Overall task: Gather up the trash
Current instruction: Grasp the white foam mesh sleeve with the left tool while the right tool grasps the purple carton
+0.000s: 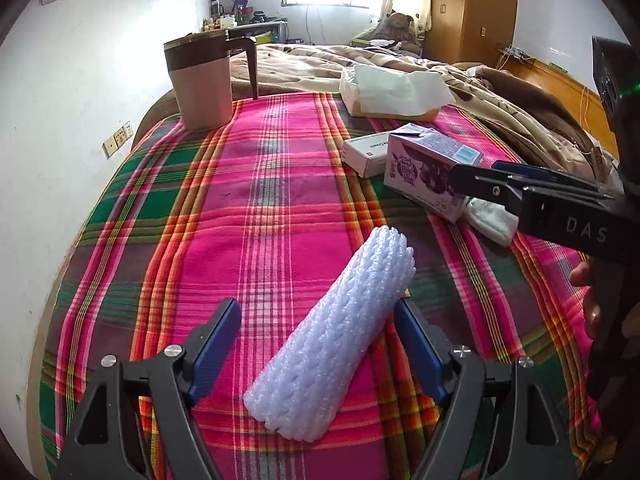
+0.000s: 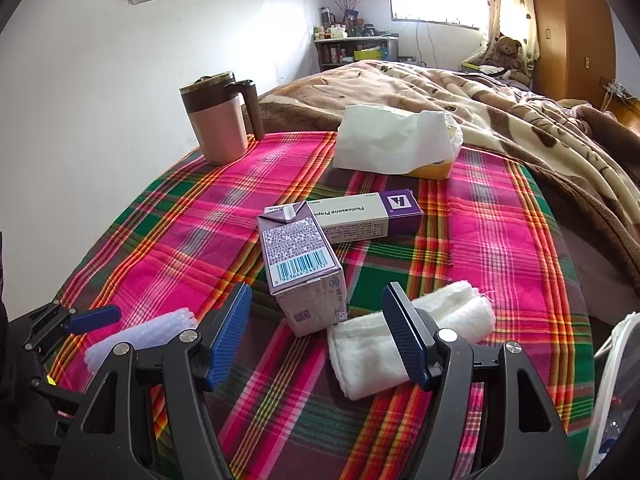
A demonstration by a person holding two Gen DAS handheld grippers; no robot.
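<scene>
Two pieces of likely trash lie within reach on the plaid cloth (image 1: 280,184): a white foam net sleeve (image 1: 336,340) near its front edge, and a purple drink carton (image 2: 304,264) lying on its side further toward the middle.

The left gripper (image 1: 318,344) has its jaws spread wide to either side of the sleeve, and the blue pads do not appear to press on it. The right gripper (image 2: 316,332) is likewise spread open, with the carton's near end between its fingertips and nothing held.

The sleeve is soft and light, so I judge that a shallow or off-centre squeeze could crush it or let it slip out, and a low pad could pinch the cloth and drag it.

The carton rests partly against a folded white cloth (image 2: 404,344), and the right-hand pad sits over that cloth; closing there could catch the cloth along with the carton.

A medicine box (image 2: 368,212) lies touching the carton's far end and could be shoved toward the tissue pack (image 2: 392,140). The lidded mug (image 2: 224,120) stands near the far left corner, well apart. With both grippers working close together, they could knock each other.
</scene>
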